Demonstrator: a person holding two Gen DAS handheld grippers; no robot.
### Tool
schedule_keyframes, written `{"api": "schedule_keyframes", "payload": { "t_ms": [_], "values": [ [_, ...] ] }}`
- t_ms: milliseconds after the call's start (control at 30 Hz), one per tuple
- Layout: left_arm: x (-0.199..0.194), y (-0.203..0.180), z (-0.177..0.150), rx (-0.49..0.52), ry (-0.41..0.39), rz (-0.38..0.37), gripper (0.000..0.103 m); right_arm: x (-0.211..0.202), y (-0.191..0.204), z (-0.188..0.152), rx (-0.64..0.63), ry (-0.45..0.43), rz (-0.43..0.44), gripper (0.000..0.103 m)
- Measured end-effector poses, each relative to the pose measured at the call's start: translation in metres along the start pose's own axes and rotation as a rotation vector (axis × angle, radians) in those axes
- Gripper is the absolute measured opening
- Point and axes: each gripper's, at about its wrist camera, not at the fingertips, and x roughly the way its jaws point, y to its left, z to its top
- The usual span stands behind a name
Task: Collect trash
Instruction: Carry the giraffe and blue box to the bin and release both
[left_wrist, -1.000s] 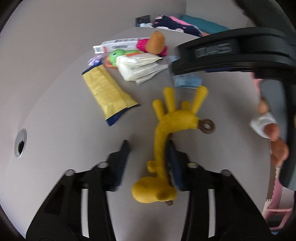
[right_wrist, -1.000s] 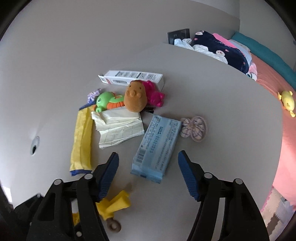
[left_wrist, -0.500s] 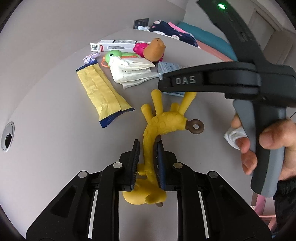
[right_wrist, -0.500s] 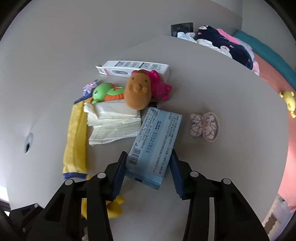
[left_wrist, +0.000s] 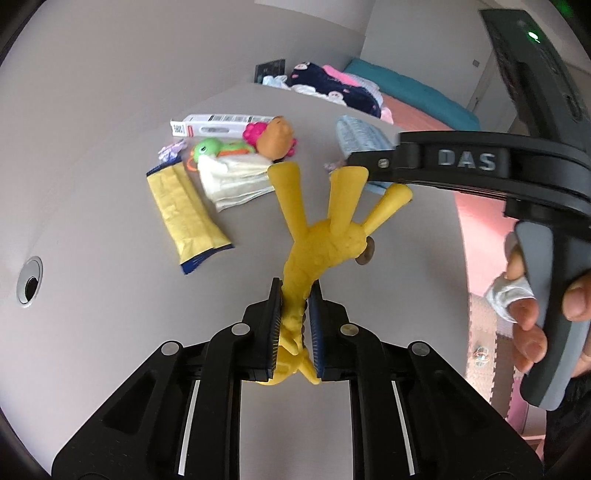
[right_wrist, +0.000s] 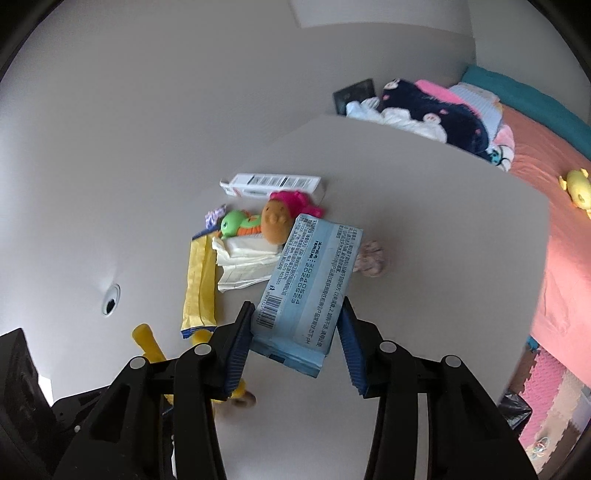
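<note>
Between ribbed tool (left_wrist: 295, 325) pads, a knobbly rubber giraffe (left_wrist: 321, 236) sits clamped.

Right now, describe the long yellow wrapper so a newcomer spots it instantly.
On the grey tabletop, find the clutter pile near the white barcode carton. At the pile's left edge, beside the folded white paper, lies the long flat yellow foil wrapper. It alone is a crinkled yellow strip with dark blue ends.

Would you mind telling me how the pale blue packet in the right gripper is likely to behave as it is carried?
The pale blue packet sticks out far beyond the right gripper, which pinches only its near end, yet it barely sags, so it is probably fairly stiff and light. Its glossy film wrap may be slippery, and it might pivot or slide if swung.
</note>
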Motion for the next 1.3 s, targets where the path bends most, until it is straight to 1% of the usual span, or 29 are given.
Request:
{"api": "schedule_keyframes", "payload": {
  "t_ms": [167,333,467,700,900,1033,1133,1300],
  "values": [
    [-0.017,-0.013,0.003,-0.030,-0.053,-0.024,0.013,-0.036,-0.021,-0.006,0.024,-0.056,0.002,0.047],
    [-0.023,-0.045,0.007,0.020,-0.056,-0.036,0.013,-0.073,-0.051,-0.019,0.057,-0.107,-0.008,0.047],
    [-0.023,-0.087,0.010,0.081,-0.058,-0.051,0.013,-0.102,-0.086,-0.035,0.099,-0.140,-0.038,0.047],
    [-0.012,-0.176,0.002,0.188,-0.047,-0.119,0.013,-0.157,-0.157,-0.072,0.186,-0.189,-0.125,0.047],
    [0.012,-0.252,-0.012,0.258,-0.002,-0.191,0.013,-0.200,-0.227,-0.123,0.290,-0.204,-0.218,0.047],
    [0.030,-0.301,-0.024,0.318,0.042,-0.238,0.013,-0.219,-0.267,-0.159,0.360,-0.202,-0.271,0.047],
    [0.042,-0.340,-0.038,0.379,0.077,-0.265,0.013,-0.229,-0.296,-0.186,0.419,-0.190,-0.308,0.047],
    [0.064,-0.383,-0.065,0.445,0.149,-0.289,0.013,-0.234,-0.331,-0.220,0.490,-0.153,-0.349,0.047]
  ]
}}
